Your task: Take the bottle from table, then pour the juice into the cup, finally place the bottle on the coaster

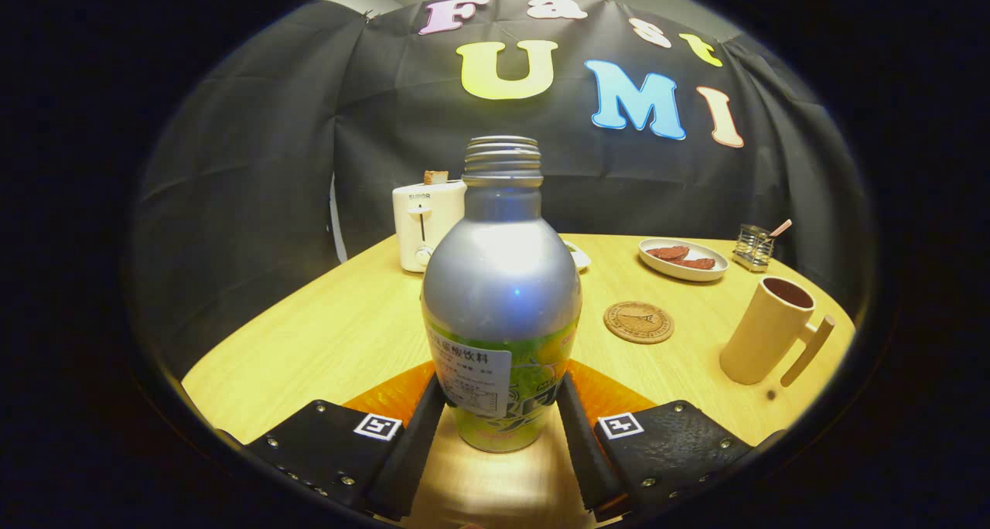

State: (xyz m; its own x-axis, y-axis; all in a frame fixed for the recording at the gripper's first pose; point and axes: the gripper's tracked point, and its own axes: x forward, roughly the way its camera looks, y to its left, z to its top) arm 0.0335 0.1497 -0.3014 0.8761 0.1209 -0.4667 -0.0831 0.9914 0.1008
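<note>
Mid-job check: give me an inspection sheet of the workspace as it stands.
Surface: wooden table, dry where visible.
Job's things: bottle upright, uncapped, between the fingers; coaster bare, beyond and to the right; cup upright further right, handle turned away from the bottle.
Clutter: toaster with a slice of toast behind the bottle; plate with food; small wire holder beside it.
Grippers: gripper fingers against both sides of the bottle's lower body; it appears gripped.
Cables: nothing seen.
Surroundings: black cloth wall behind the table.
</note>
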